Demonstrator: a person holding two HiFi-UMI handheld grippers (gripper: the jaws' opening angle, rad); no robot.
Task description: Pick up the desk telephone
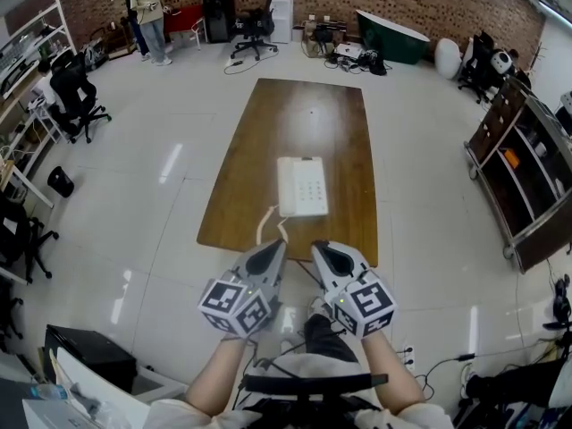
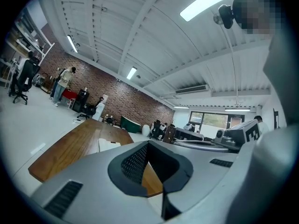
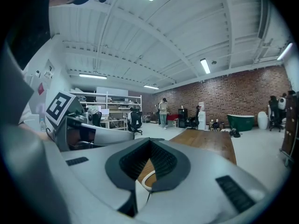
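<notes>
A white desk telephone (image 1: pixel 301 186) lies on the near half of a long brown wooden table (image 1: pixel 304 123), its coiled cord (image 1: pixel 268 225) trailing toward the near edge. My left gripper (image 1: pixel 278 248) and right gripper (image 1: pixel 318 252) hover side by side just short of that near edge, both shut and holding nothing. In the left gripper view the telephone (image 2: pixel 108 144) shows as a pale slab beyond the grey jaws. Through the closed jaws of the right gripper view only a bit of the cord (image 3: pixel 146 178) and the table top (image 3: pixel 208 141) show.
A person (image 1: pixel 149 12) stands far off by the brick wall. Office chairs (image 1: pixel 76 92) and shelving stand at the left, a dark wooden shelf unit (image 1: pixel 523 177) at the right. A green tub (image 1: pixel 391 37) and boxes line the far wall.
</notes>
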